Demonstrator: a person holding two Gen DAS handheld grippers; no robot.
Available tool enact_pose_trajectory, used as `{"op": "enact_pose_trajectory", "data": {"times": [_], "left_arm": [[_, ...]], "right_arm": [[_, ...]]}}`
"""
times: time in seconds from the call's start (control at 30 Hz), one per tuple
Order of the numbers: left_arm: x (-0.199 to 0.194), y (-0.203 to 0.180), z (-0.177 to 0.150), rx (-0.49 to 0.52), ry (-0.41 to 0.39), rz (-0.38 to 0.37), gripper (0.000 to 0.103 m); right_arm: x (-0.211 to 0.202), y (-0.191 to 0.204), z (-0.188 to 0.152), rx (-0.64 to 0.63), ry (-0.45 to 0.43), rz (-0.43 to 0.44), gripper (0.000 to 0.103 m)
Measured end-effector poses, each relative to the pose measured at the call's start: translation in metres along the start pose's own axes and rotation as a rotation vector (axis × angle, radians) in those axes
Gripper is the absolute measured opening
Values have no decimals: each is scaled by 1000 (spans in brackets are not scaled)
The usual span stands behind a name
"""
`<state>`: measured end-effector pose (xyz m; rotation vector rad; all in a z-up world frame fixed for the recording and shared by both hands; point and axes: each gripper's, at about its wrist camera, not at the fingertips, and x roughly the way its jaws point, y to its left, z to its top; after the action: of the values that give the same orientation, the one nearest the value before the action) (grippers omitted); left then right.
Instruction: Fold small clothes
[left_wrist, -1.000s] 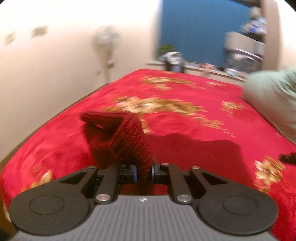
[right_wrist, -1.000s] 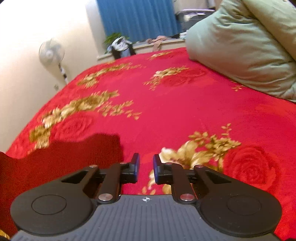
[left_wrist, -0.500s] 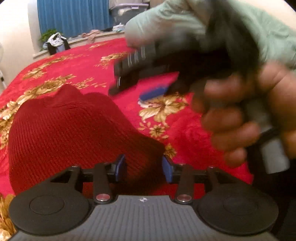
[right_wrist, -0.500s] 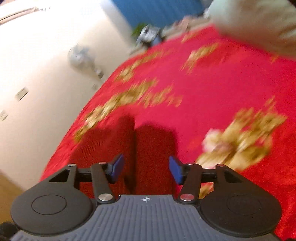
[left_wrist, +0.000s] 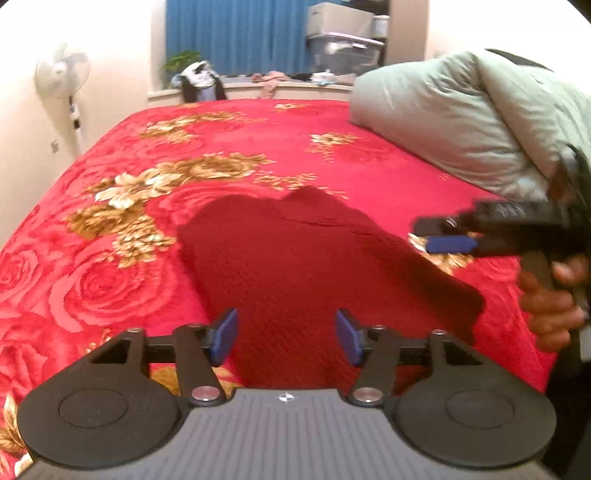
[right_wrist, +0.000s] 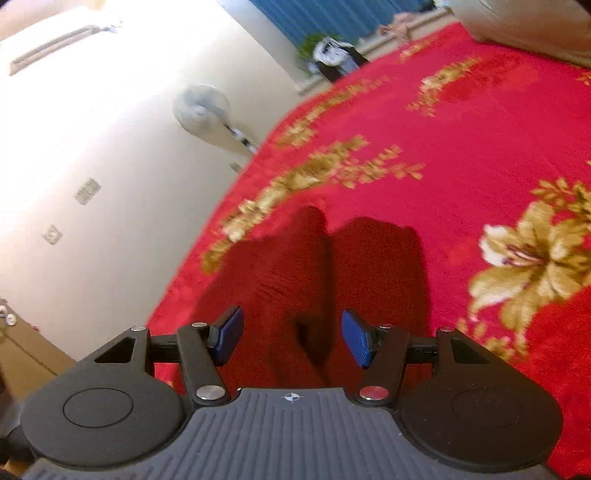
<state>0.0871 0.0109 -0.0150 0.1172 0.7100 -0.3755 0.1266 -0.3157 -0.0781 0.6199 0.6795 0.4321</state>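
Observation:
A dark red knitted garment (left_wrist: 306, 266) lies spread flat on the red flowered bedspread (left_wrist: 229, 147), just ahead of my left gripper (left_wrist: 286, 336), which is open and empty above its near edge. My right gripper (right_wrist: 291, 338) is open and empty, hovering over the same garment (right_wrist: 280, 273), where a fold line or gap runs between two parts. In the left wrist view the right gripper (left_wrist: 448, 236) comes in from the right, held by a hand, its blue pad at the garment's right edge.
A large pale green pillow or duvet (left_wrist: 454, 122) lies at the right of the bed. A standing fan (left_wrist: 62, 74) is by the left wall. A window ledge with a bag and plant (left_wrist: 197, 83) is beyond the bed, under a blue curtain.
My left gripper let go of the bunched garment, which now lies flat. Both grippers opened wider. The right gripper swung left over the garment.

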Motion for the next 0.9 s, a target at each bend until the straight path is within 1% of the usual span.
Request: {"op": "enact_pose_trajectory", "data": {"times": [0.03,0.07,0.1,0.13,0.17,0.2,0.27,0.3,0.33,0.37,0.4,0.43,0.47,0.5,0.53,0.57,0.6,0.63,0.67,0.7,0.73,0.8,0.83,0.87,0.9], "left_arm": [[5,7,3,-11,5,-3,65],[6,14,4,-19,5,-3,65],[10,19,5,-29,-1,-1,65],[14,25,3,-48,-9,-2,66],[12,29,-5,-70,-15,-6,67],[18,31,-9,-98,-10,-10,67],[29,36,-9,-195,30,-24,67],[29,38,-8,-231,25,-50,67],[29,39,-6,-256,14,-82,70],[27,39,-2,-258,5,-102,75],[25,38,-1,-252,-4,-110,76],[24,38,0,-249,-5,-120,76],[24,38,-1,-255,11,-139,76],[27,37,-2,-262,43,-159,76],[33,36,-4,-261,87,-172,76],[41,34,-7,-248,142,-170,76],[47,32,-9,-231,182,-162,77],[53,29,-11,-208,223,-162,82],[56,26,-13,-188,251,-157,83],[57,24,-14,-174,256,-142,83],[55,23,-14,-164,251,-129,83],[51,26,-11,-168,230,-132,83],[50,28,-10,-183,217,-142,83],[48,30,-9,-199,203,-147,83],[46,32,-8,-211,191,-147,83]], "right_arm": [[2,2,0,-14,13,-6,61],[9,3,-5,-39,41,-44,61],[15,4,-10,-58,63,-76,59],[20,4,-14,-67,89,-90,52],[24,5,-17,-73,106,-84,30],[24,8,-19,-89,107,-75,18],[12,18,-19,-135,64,-63,15],[1,23,-16,-142,30,-54,14],[-15,26,-11,-129,-4,-36,14],[-29,28,-8,-108,-32,-15,13],[-47,33,-4,-85,-70,14,13],[-59,36,-2,-89,-98,22,13],[-71,41,-3,-114,-124,3,13],[-75,43,-7,-139,-129,-49,13],[-73,38,-10,-138,-105,-104,13],[-61,28,-16,-123,-42,-181,13],[-41,9,-25,-84,74,-274,13],[-28,-6,-33,-41,152,-325,13],[-20,-17,-40,-4,182,-334,14],[-18,-17,-42,-7,182,-337,14],[-18,-9,-39,-43,171,-340,15],[-25,9,-31,-124,113,-326,24],[-29,13,-28,-139,87,-324,31],[-33,17,-24,-148,56,-329,48],[-36,22,-19,-160,21,-338,56]]}}
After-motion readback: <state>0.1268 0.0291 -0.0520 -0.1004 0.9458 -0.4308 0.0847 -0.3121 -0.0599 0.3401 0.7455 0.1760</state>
